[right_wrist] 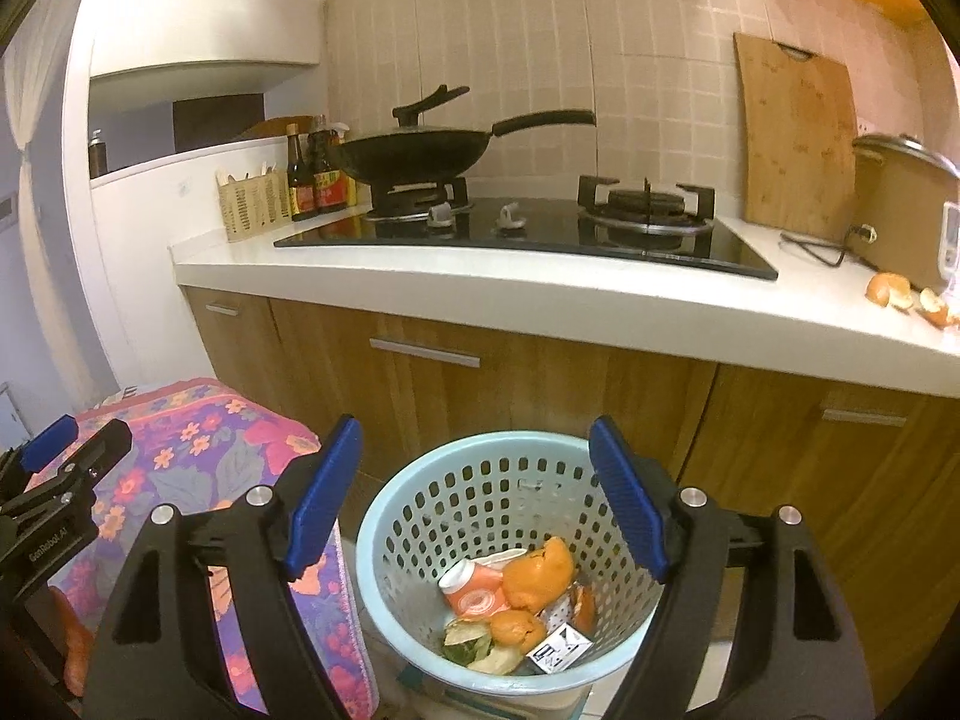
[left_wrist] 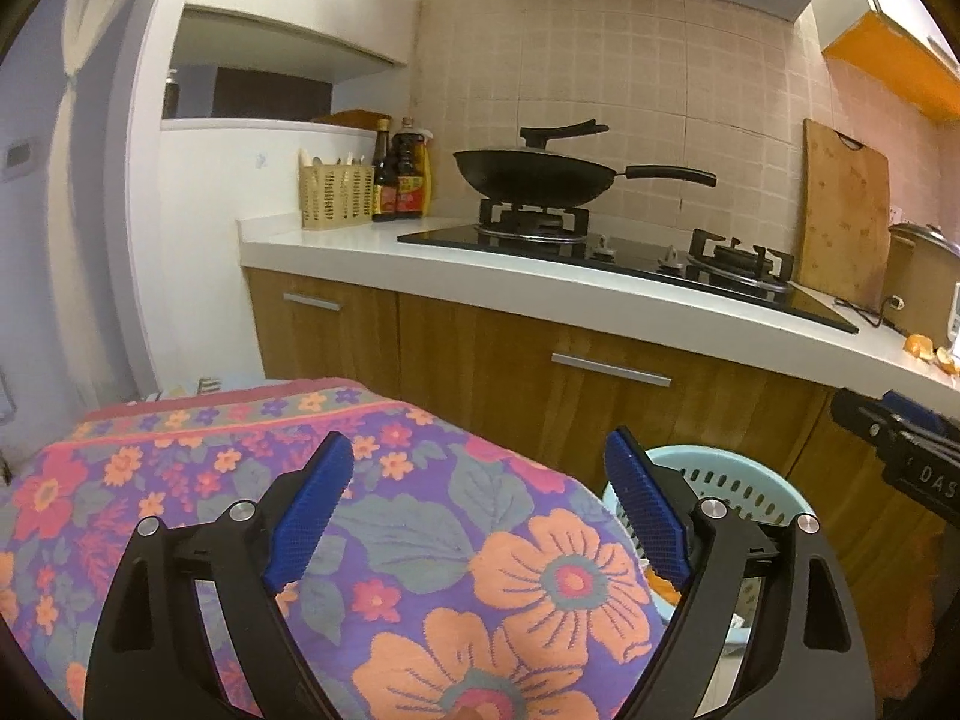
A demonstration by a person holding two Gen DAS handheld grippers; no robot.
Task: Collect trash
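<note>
A light blue perforated waste basket (right_wrist: 420,498) stands on the floor by the wooden cabinets. It holds orange peels (right_wrist: 537,579), a small orange-and-white carton (right_wrist: 474,591) and other scraps. My right gripper (right_wrist: 477,498) is open and empty, held above the basket. My left gripper (left_wrist: 480,516) is open and empty, held over a flowered cloth (left_wrist: 420,540); the basket's rim (left_wrist: 720,468) shows just right of it. More orange peels (right_wrist: 906,297) lie on the white counter at the far right, also in the left wrist view (left_wrist: 930,351).
A black gas hob (right_wrist: 528,234) with a wok (right_wrist: 420,156) sits on the counter (right_wrist: 420,282). Sauce bottles (right_wrist: 315,171) and a utensil basket (right_wrist: 252,204) stand at its left. A cutting board (right_wrist: 798,132) and a rice cooker (right_wrist: 906,204) stand at its right.
</note>
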